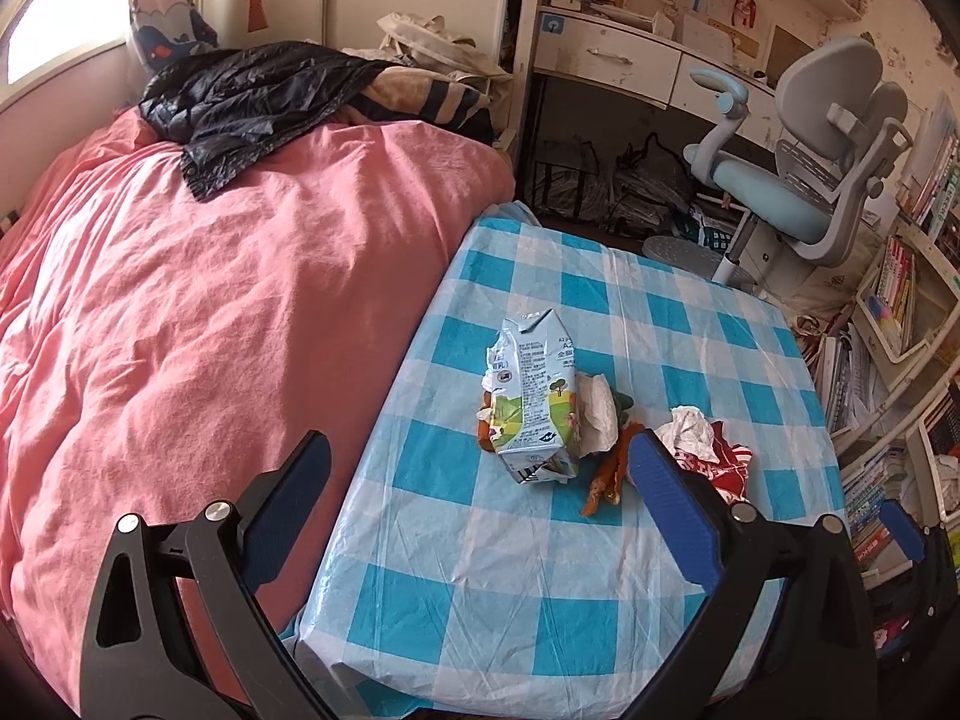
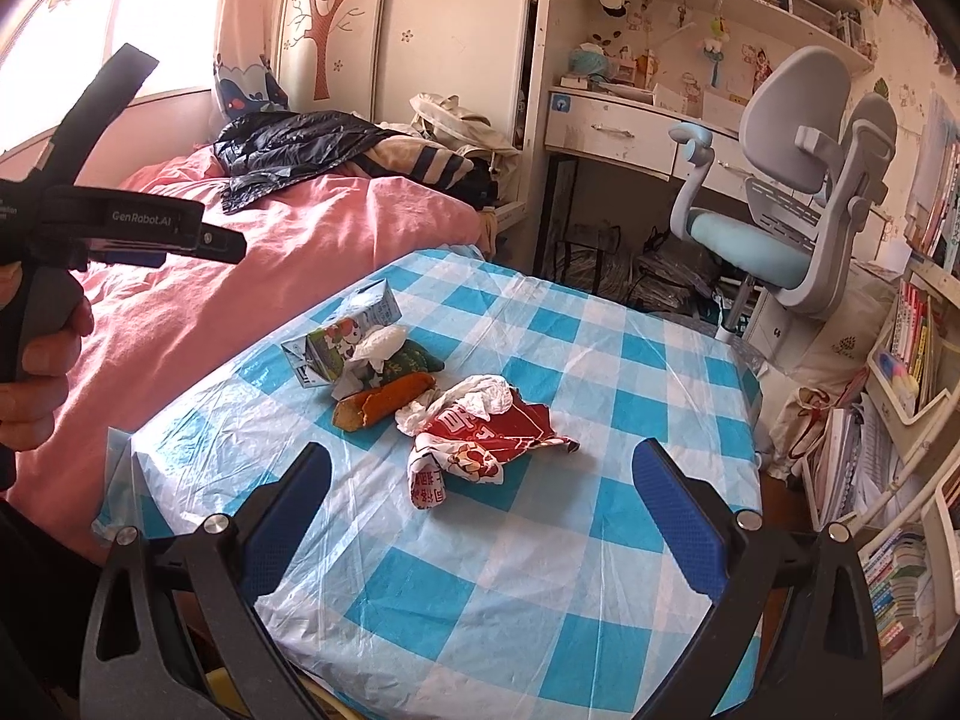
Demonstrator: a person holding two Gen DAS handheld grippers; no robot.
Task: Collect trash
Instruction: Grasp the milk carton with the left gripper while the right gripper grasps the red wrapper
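A heap of trash lies on the blue-and-white checked table. A crushed milk carton lies beside a crumpled white tissue, an orange peel and a red-and-white wrapper with another tissue on it. My left gripper is open and empty, above the table's near left edge, short of the carton. My right gripper is open and empty, just short of the wrapper. The left gripper's body shows at left in the right wrist view.
A bed with a pink cover runs along the table's left side, a black jacket on it. A grey-and-blue desk chair stands behind the table. Bookshelves line the right.
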